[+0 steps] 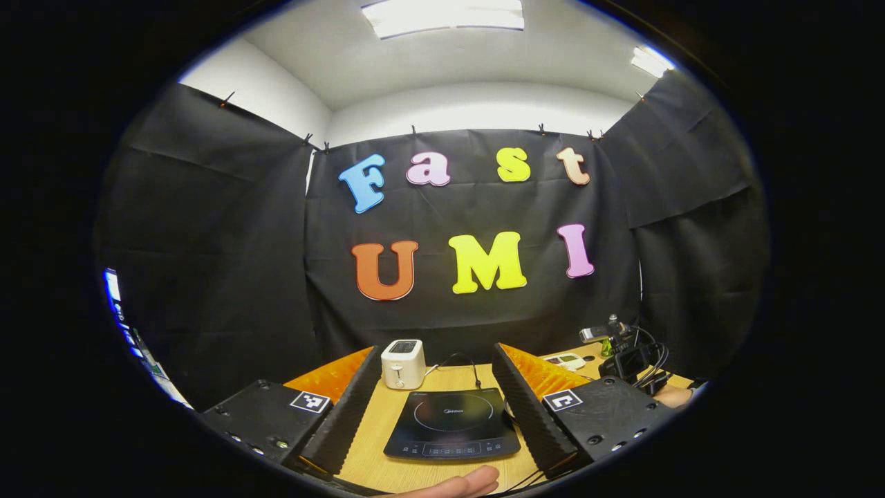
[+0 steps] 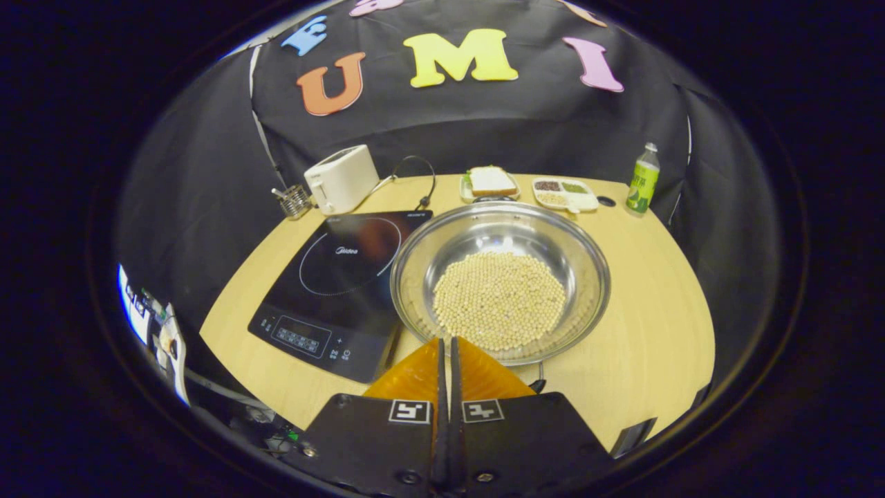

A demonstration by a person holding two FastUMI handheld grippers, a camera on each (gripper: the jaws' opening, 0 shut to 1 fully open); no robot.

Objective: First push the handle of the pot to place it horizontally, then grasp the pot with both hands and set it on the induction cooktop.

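Tabletop (image 2: 643, 277): Midea-branded induction cooktop (image 2: 339, 283).

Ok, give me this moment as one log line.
left tool: open, above cooktop | right tool: shut, empty, at pot near rim | pot: on table, beside cooktop, holds beans | handle: unclear

Readable brand on the cooker
The induction cooktop (image 2: 342, 277) carries the word "Midea" inside its ring; its other markings are too small to read

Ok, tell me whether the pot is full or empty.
Partly filled: the pot holds a mound of small pale beans across its bottom, with bare metal wall above them.
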